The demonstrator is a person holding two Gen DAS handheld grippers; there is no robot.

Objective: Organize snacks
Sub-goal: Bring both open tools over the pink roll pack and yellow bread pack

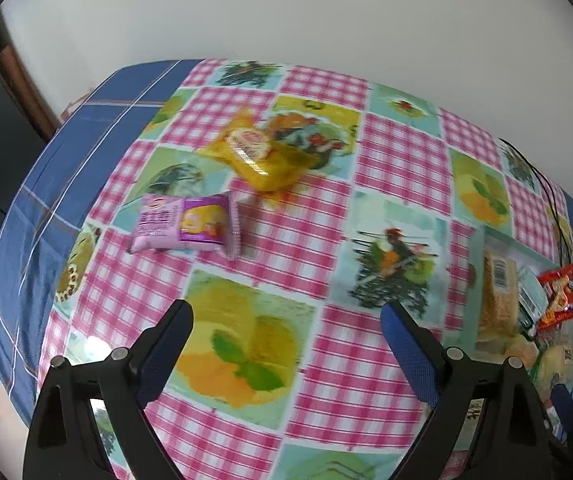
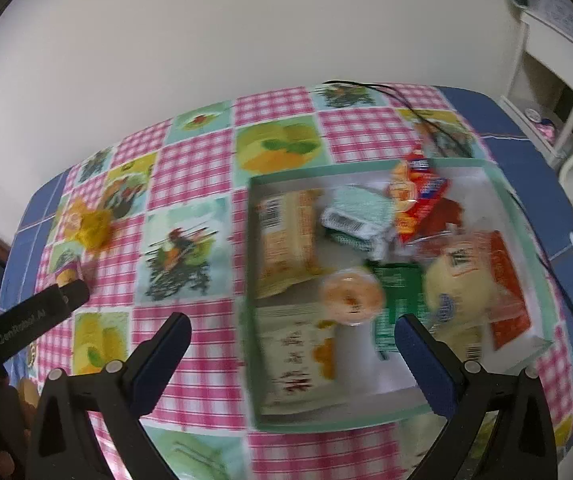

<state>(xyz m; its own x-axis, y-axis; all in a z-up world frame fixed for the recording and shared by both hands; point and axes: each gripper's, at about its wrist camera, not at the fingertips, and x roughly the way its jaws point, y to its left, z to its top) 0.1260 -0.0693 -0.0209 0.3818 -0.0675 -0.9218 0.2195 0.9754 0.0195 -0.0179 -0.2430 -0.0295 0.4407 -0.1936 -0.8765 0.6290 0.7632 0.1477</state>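
The mint-green box [image 2: 526, 236] on the surface [image 2: 190, 168] already holds many crinkly snack packets, so it seems the collecting place. Well left of the box lie the pink packet [image 1: 186, 222] and the glossy yellow packet [image 1: 258, 156], not yet gathered. The left gripper [image 1: 286, 340] hovers near them, fingers apart and empty. The right gripper [image 2: 292, 344] is over the box, also spread wide.

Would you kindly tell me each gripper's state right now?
Left gripper: open, holding nothing.
Right gripper: open, holding nothing.
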